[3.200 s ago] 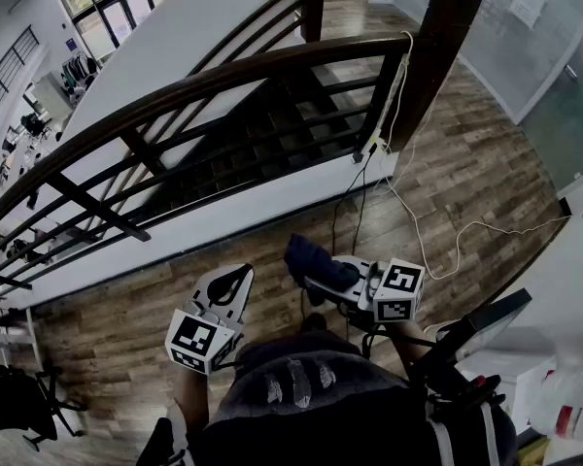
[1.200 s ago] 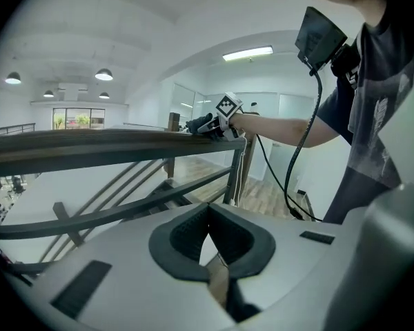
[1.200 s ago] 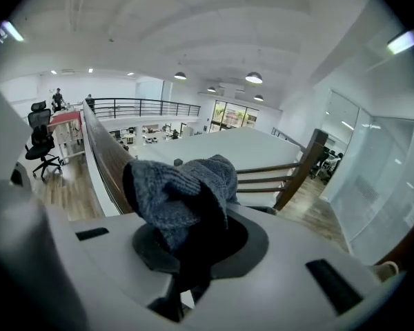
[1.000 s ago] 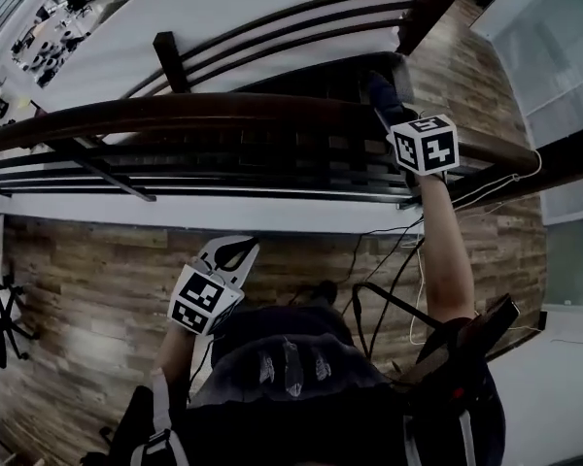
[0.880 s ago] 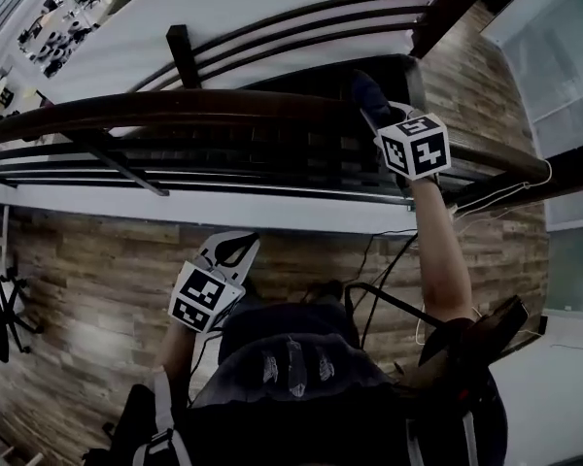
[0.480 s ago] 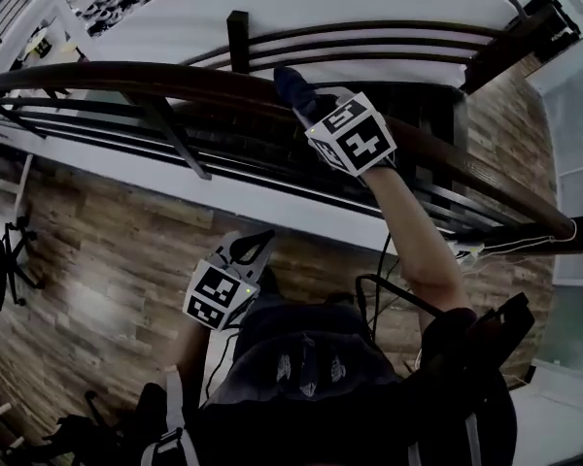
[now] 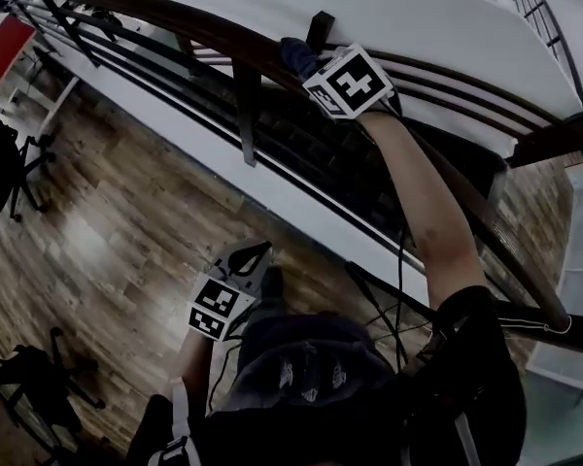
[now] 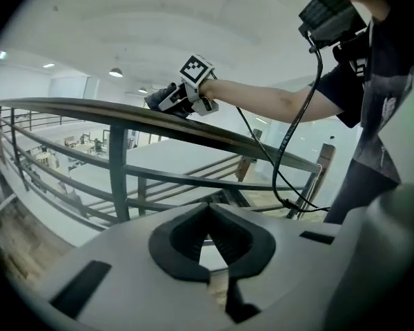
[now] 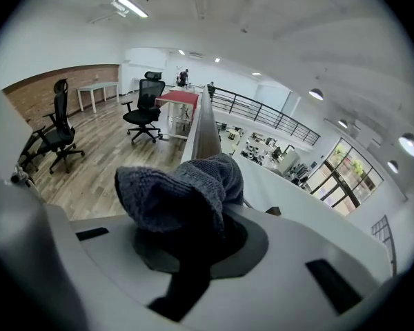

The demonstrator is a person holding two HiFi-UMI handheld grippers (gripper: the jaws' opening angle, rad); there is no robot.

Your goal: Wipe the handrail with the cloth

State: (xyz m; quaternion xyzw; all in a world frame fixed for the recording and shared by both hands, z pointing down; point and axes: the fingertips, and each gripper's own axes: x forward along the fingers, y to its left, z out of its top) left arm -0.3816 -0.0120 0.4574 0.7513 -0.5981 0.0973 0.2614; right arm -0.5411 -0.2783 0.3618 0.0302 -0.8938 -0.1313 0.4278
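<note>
— Your right gripper (image 7: 306,63) had travelled on along the handrail (image 8: 110,110) since half a second earlier, closer to the upright bar (image 7: 245,105) beneath it. Three seconds back you had it down at your waist.

— Agreed. And you had its jaws clamped on the cloth (image 9: 183,188). The dark grey knit bulged out between them and covered their tips.

— Where did the cloth sit?

— On top of the rail. From your left gripper view the bunch lay touching the rail's upper face, with the marker cube (image 8: 195,69) just behind it. Your forearm (image 7: 418,202) was stretched out over the rail.

— And your left gripper (image 8: 208,212)?

— You held it low, near your waist, over the wooden floor (image 7: 107,212), well apart from the rail. Its jaws were drawn together, tips meeting, with nothing between them.

— A black cable (image 8: 276,164) ran down from your right gripper and crossed in front of the rail.

— Past the cloth, in your right gripper view, the rail ran away toward a red table (image 9: 179,96). Two black office chairs (image 9: 141,105) stood on the floor to its left.
</note>
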